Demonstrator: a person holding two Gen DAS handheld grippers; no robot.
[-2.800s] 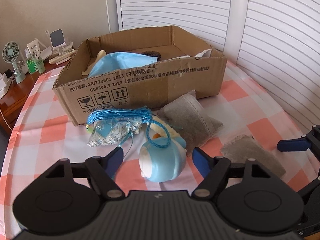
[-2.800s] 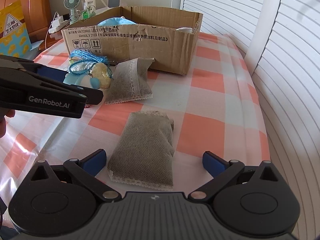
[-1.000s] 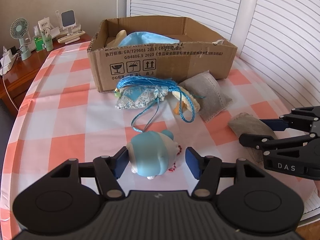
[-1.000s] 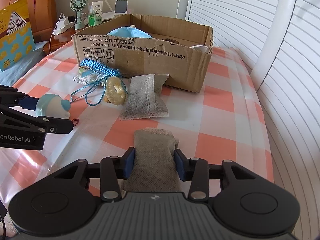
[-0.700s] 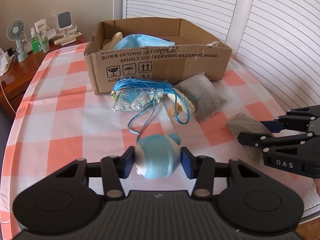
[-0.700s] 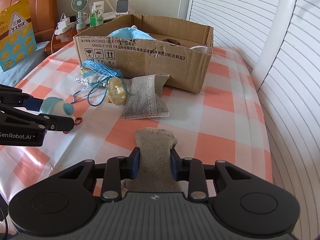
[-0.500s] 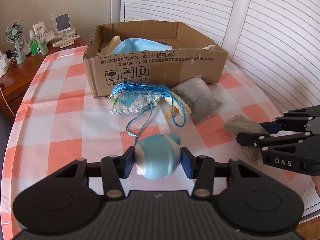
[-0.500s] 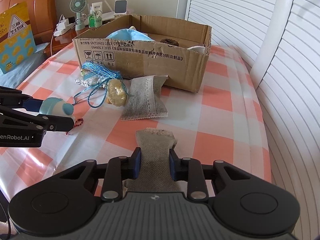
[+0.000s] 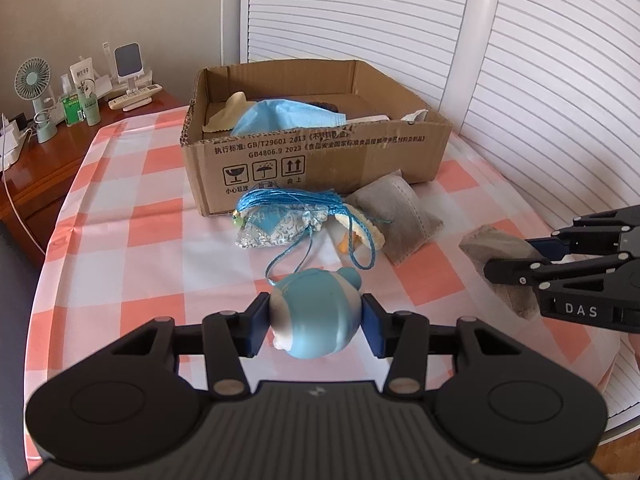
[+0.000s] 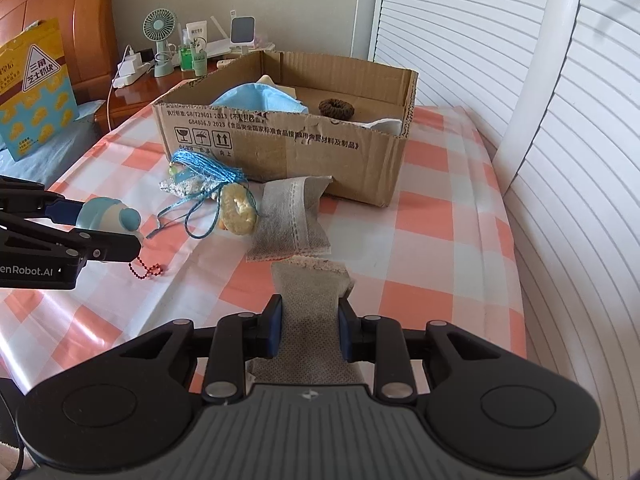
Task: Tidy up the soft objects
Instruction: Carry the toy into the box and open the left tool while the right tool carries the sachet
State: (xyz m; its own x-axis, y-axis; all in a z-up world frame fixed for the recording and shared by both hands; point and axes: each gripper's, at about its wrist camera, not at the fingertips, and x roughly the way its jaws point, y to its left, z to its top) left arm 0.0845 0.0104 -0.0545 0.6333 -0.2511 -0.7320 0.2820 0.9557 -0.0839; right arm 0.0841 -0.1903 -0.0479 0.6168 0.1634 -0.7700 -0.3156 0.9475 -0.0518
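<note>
Box [image 9: 320, 160] sits at the far end of the desk [image 9: 132, 232], and some soft things are in it already: a blue mask [image 9: 286, 116], a brown hair tie [image 10: 336, 109] and a bit of white cloth [image 10: 384, 124]. So part of the tidy-up looks done.

More is on the way. Left tongs [image 9: 316, 320] are clamped on a round blue toy [image 9: 314, 318], one pad on each side. From the right view the toy looks lifted off the desk, with its little red chain [image 10: 146, 270] hanging down to the cloth. Right tongs [image 10: 310, 324] are clamped on a grey pouch [image 10: 312, 300], which gets squeezed thin in the middle. Its far end sticks out in front, close to the desk. Both held things are near the front of the desk, well apart from the box.

Three things lie loose just in front of the box: a shiny bag [image 9: 276, 228] with blue string [image 9: 292, 202] piled on it, a yellow toy [image 10: 238, 210] caught in a loop of that string, and a second grey pouch [image 9: 400, 216].

I think the job is about half done. The blue toy and the grey pouch need to go over the box wall and be let go. Then the three loose things are left. The string may drag the yellow toy along when the bag gets picked up.
</note>
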